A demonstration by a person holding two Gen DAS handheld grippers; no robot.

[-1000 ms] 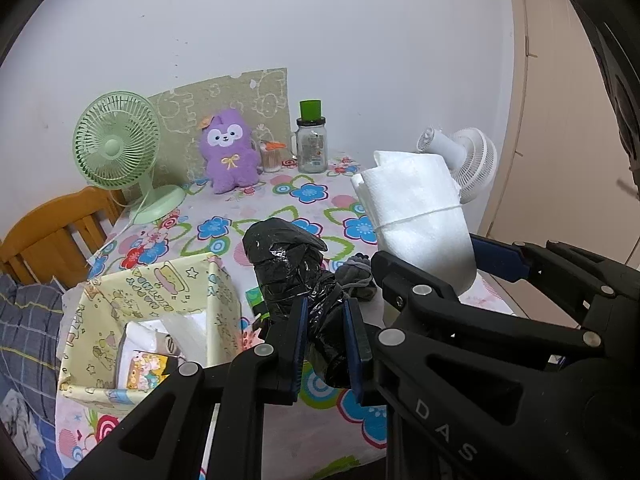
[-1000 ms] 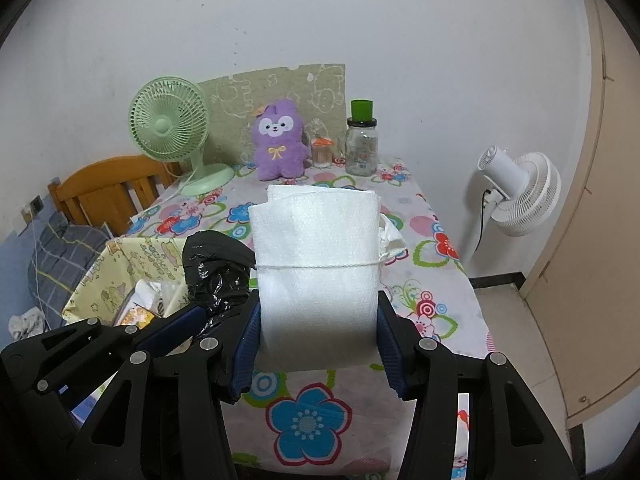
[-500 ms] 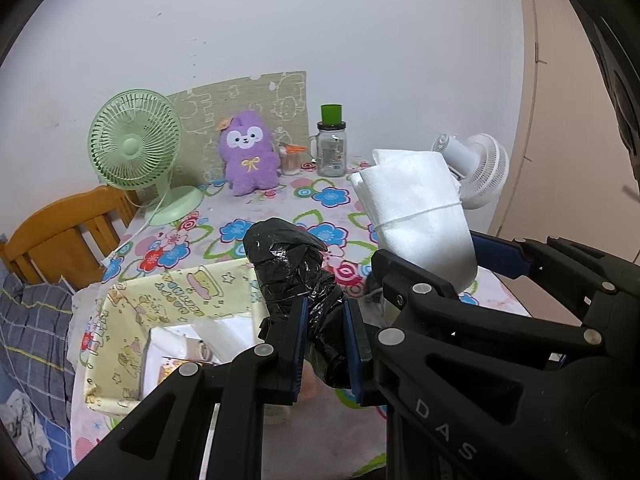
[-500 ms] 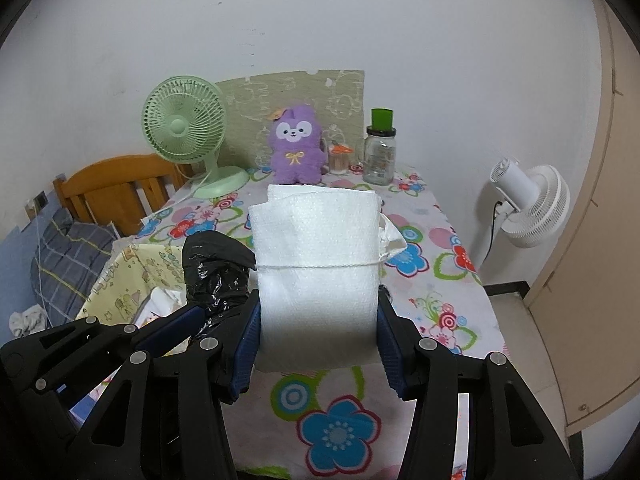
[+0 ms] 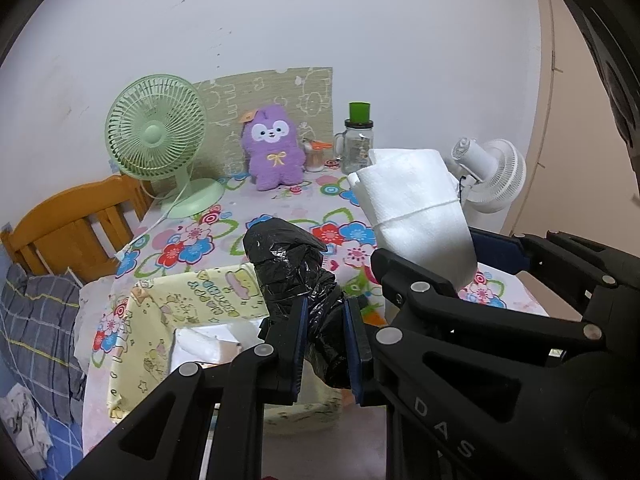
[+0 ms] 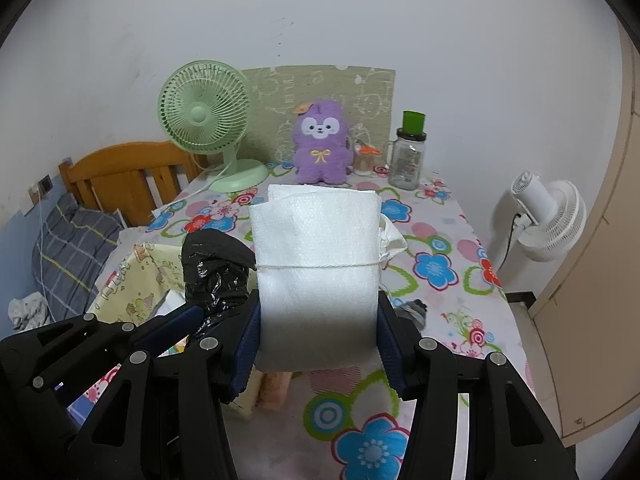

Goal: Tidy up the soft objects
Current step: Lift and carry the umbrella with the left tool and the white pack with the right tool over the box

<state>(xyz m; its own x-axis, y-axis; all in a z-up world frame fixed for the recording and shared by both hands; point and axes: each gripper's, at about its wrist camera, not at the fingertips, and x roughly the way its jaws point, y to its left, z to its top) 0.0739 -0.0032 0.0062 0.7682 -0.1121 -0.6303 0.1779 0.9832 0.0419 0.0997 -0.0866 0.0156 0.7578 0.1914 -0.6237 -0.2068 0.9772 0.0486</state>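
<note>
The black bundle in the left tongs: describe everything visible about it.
The black bundle looks like crumpled glossy plastic film, wadded into an uneven lumpy roll. It stands roughly upright, its lower part pinched between the blue pads of the left tongs, its rounded top free. It is held above the yellow fabric box, beside the white roll.

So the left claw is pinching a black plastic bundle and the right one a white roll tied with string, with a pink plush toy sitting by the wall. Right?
Nearly. The plush toy by the wall is purple, as the right wrist view shows. The left gripper does pinch the black plastic bundle, and the right gripper the string-tied white roll.
</note>
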